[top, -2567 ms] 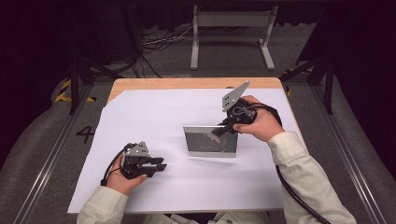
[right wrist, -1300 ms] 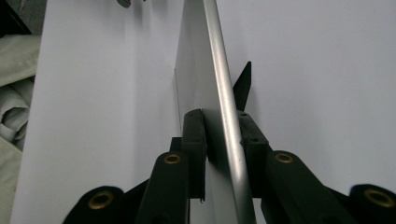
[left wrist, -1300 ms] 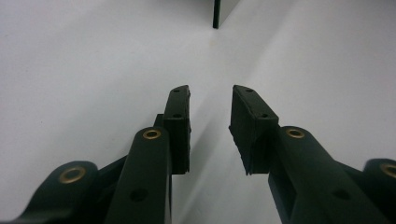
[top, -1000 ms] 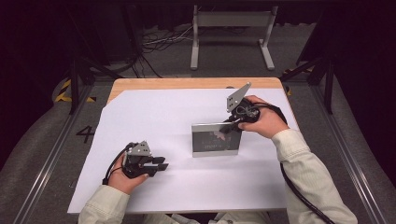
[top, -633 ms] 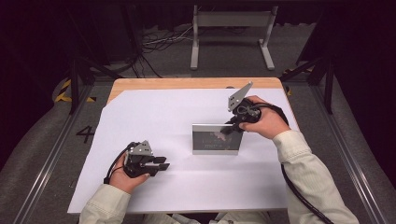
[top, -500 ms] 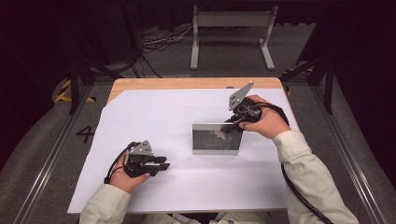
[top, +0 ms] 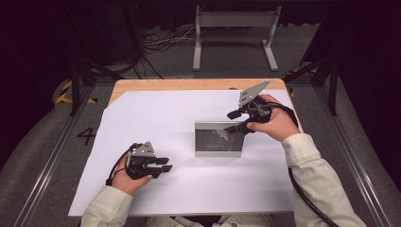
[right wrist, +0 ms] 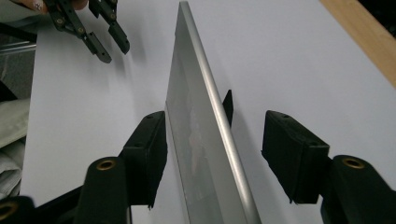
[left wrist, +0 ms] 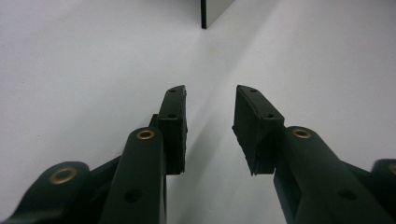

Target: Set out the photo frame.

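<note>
One picture frame (right wrist: 205, 121) upright on the worktop (top: 156, 118) | between the right claw (right wrist: 212, 158) jaws | jaws apart, just opening, pads off it.

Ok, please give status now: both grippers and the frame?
Right gripper just opened, astride silver picture frame. Left gripper open, empty. Frame standing upright on white sheet. Nothing blocking.

One mark could be read: a dark numeral "4" (top: 86, 135), which stood on the grey floor mat (top: 47, 156) just left of the table, as the high view showed it. The picture frame (top: 219, 138) standing on the white sheet carried faint pale marks on its dark glass, too small and blurred to be read as words.
</note>
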Available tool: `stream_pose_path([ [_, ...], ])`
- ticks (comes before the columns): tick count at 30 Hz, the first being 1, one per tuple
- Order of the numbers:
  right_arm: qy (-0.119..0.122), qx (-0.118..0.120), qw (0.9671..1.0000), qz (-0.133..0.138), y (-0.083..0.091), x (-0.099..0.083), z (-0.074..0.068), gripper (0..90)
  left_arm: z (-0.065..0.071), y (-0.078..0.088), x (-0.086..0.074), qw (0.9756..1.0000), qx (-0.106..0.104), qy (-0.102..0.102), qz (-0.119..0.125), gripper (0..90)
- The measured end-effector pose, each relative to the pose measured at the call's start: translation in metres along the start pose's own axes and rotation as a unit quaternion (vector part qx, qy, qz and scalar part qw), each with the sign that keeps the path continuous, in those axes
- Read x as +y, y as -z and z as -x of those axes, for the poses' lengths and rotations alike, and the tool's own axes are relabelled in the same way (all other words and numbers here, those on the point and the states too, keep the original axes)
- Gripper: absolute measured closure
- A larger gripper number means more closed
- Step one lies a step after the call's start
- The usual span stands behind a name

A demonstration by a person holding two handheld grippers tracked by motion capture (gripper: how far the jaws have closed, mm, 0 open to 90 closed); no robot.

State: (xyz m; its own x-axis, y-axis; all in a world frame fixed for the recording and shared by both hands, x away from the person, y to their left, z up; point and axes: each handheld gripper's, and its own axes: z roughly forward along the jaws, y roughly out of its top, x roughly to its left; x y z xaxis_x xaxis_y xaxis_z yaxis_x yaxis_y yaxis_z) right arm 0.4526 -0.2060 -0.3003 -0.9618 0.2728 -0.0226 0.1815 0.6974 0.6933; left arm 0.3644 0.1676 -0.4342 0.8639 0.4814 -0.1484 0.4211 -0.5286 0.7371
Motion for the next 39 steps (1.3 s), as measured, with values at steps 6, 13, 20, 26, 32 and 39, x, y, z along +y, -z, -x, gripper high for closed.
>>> stream_pose_path([
  [6,0.0,-0.013,0.9998,0.014,0.012,-0.002,-0.005,38.6,-0.002,0.002,0.0,1.0,0.004,0.002,0.004,63.9],
  [13,-0.005,-0.033,0.999,0.028,0.03,-0.012,-0.013,37.0,-0.004,0.003,0.001,0.9999,0.007,0.002,0.009,63.2],
  [20,-0.016,-0.044,0.9983,0.035,0.045,-0.024,-0.016,36.4,-0.006,0.003,0.002,0.9999,0.007,0.004,0.011,62.3],
  [26,-0.026,-0.054,0.9975,0.037,0.054,-0.035,-0.018,36.0,-0.007,0.002,0.003,0.9998,0.008,0.008,0.016,61.5],
  [32,-0.038,-0.065,0.9964,0.04,0.063,-0.048,-0.019,35.6,-0.009,0.002,0.004,0.9997,0.008,0.008,0.02,60.8],
  [39,-0.05,-0.08,0.9945,0.045,0.074,-0.059,-0.019,34.3,-0.01,0.002,0.004,0.9996,0.008,0.016,0.024,60.4],
])
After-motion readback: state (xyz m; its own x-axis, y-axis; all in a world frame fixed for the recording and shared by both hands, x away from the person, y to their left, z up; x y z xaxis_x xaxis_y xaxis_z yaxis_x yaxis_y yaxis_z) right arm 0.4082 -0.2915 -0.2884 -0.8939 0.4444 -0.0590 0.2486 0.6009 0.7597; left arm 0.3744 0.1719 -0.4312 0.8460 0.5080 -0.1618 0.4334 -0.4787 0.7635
